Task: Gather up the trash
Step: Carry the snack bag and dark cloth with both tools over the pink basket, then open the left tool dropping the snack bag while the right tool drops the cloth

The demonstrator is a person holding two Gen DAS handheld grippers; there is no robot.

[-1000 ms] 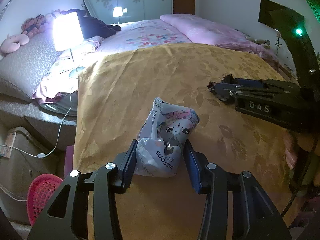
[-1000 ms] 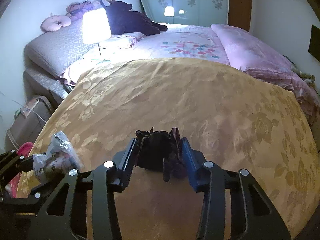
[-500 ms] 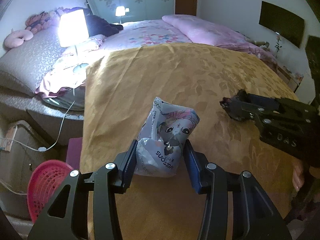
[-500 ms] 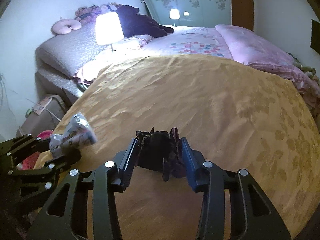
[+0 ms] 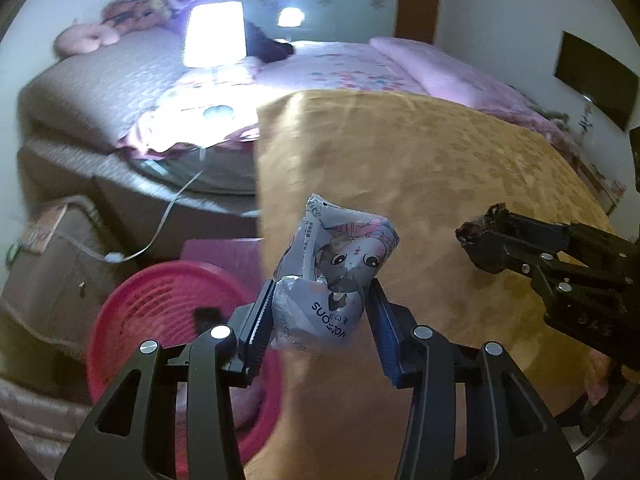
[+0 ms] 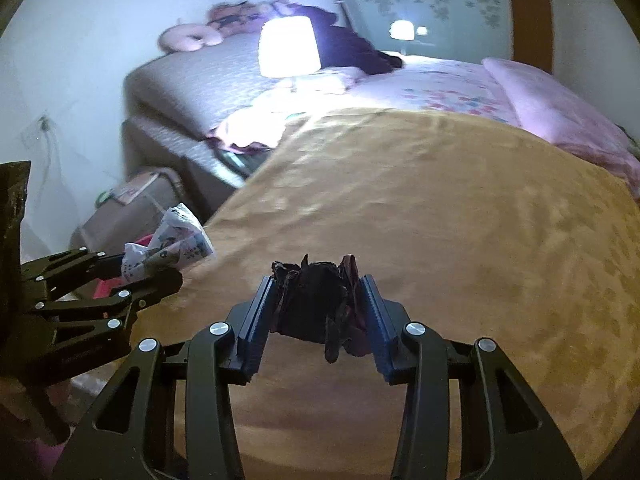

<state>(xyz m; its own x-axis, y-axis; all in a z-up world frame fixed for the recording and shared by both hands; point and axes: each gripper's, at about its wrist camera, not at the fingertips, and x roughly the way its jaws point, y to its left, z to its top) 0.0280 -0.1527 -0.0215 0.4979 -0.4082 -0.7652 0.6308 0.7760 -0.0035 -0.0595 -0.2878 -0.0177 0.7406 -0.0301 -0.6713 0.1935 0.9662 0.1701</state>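
The left gripper (image 5: 320, 320) is pinching a crumpled white plastic snack wrapper printed with a pink-haired cartoon face (image 5: 334, 276) between its 2 blue-padded jaws, the pads pressing on both sides of it. The wrapper is hanging in the air at the edge of the golden floral-patterned bedspread (image 5: 420, 168), with a round pink plastic mesh basket (image 5: 160, 312) sitting on the floor below and to the left of it. The right gripper (image 6: 320, 308) is clamping a crumpled dark brown wrapper (image 6: 316, 300) between its jaws, holding it above the same bedspread (image 6: 440, 208). In the right wrist view the left gripper (image 6: 160, 268) is showing at the left edge with the white wrapper (image 6: 172, 240) in its tips. A glowing white table lamp (image 5: 214, 34) is standing beside the bed near a grey padded headboard (image 5: 104, 76).
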